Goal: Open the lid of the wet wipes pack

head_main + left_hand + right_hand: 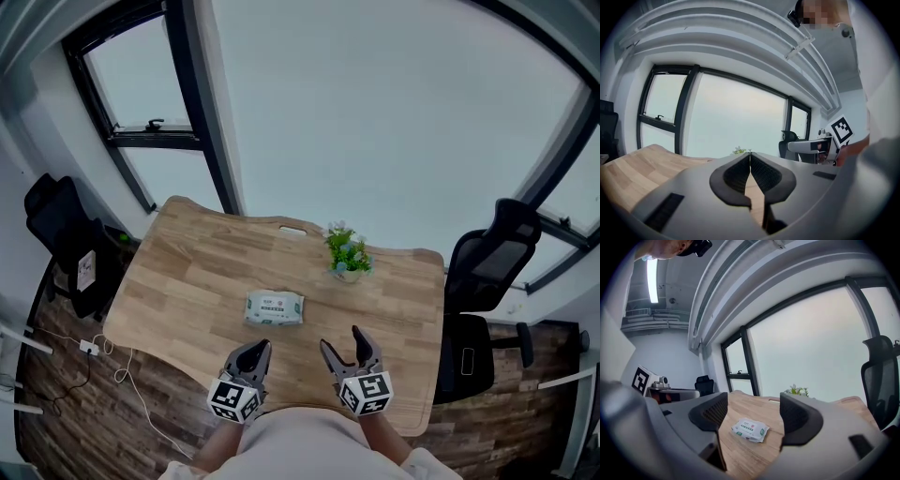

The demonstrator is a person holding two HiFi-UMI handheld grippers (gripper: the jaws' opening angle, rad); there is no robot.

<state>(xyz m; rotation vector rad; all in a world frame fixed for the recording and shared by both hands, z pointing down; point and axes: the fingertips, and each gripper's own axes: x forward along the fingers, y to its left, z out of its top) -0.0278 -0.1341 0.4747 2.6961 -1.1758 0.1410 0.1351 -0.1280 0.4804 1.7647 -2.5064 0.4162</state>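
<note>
Wet wipes pack [275, 307] lay flat, label side up, near the middle of the wooden surface [187, 272], touched by neither gripper. In the head view it sat at about 12 o'clock from the left gripper [262, 347] and at about 11 o'clock from the right gripper [340, 339]. Both grippers were held over the near edge of the surface, well short of the pack.

Left gripper view: the left gripper [750, 155] had its fingers [736, 178] pressed together at the tips, with nothing between them. Only a sliver of wood showed below the tips.

Right gripper view: the right gripper [753, 401] had its fingers [799, 420] spread wide and empty. The pack [750, 429] appeared on the surface in the gap between them, farther off and untouched.

A small potted plant [348, 251] stood at about 1 o'clock from the pack, near the far edge of the surface. A black office chair [483, 272] stood at 3 o'clock beside the surface, and a second black chair [66, 234] at 9 o'clock. A white cable [122, 375] trailed on the floor at 8 o'clock.
</note>
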